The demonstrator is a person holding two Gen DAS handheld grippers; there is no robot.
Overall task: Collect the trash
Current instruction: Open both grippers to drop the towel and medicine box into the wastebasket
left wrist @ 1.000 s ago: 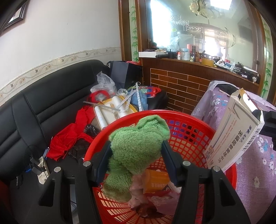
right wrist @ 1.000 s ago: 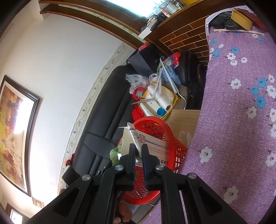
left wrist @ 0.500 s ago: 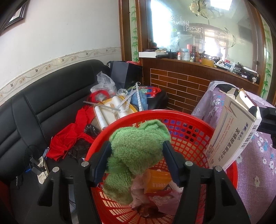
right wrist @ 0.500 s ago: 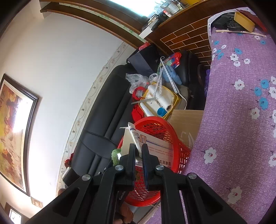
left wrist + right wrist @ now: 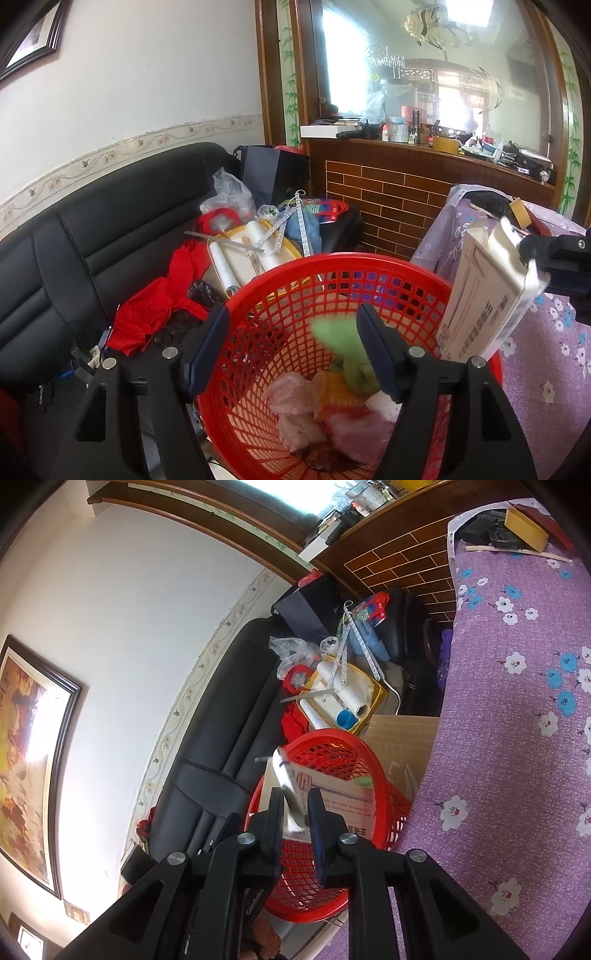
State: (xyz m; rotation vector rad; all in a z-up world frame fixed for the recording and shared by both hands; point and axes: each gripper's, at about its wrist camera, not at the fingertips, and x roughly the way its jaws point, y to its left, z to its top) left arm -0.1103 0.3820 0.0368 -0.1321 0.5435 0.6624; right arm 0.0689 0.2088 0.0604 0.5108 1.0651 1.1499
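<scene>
The left gripper (image 5: 291, 325) gapes empty over the red basket (image 5: 369, 260); a green cloth (image 5: 338, 332) is inside. The right gripper (image 5: 295, 805), jaws parted, flanks a white box (image 5: 332, 794) at the rim.

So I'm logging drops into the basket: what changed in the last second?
The left gripper opened and let go of the green cloth, now a blur falling into the red basket. The right gripper has spread its fingers around the white box, which looks loose over the basket rim. The basket, the trash inside and the sofa clutter stayed as they were.
</scene>
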